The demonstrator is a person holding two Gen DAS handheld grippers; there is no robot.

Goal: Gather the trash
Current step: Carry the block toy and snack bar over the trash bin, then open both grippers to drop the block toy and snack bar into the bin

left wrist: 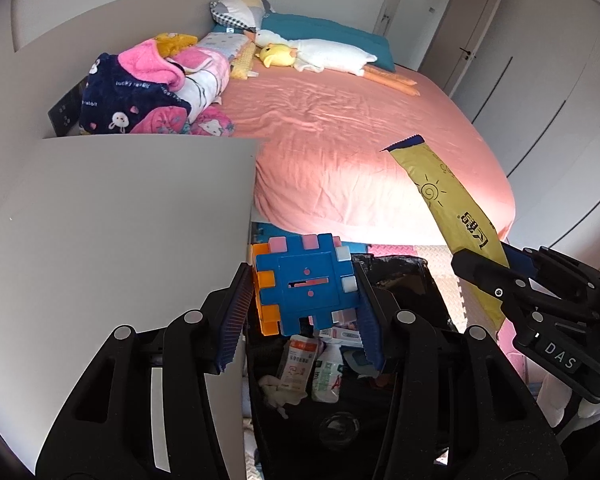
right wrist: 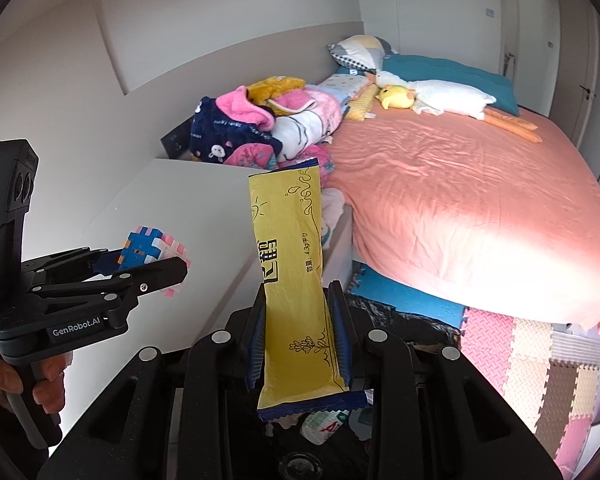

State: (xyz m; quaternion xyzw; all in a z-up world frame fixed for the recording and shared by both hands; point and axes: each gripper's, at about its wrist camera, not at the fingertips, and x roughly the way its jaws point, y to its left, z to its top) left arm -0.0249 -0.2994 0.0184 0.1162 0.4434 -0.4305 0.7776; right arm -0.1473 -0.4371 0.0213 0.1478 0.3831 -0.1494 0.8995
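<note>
Clamped in the left gripper (left wrist: 306,300) is a blue puzzle cube (left wrist: 306,286), held above a black-lined trash bin (left wrist: 400,276) already holding bottles; the right gripper (right wrist: 298,340) pinches a yellow wrapper (right wrist: 294,280) upright. Beyond them lie a white surface (left wrist: 120,220) to the left, foam floor mats (right wrist: 540,360) and a pink bed (left wrist: 360,128). Only the right wrist view shows a hand (right wrist: 44,384) on the left gripper's handle.

Plush goose (left wrist: 324,54) on pink bed (left wrist: 360,140)
</note>
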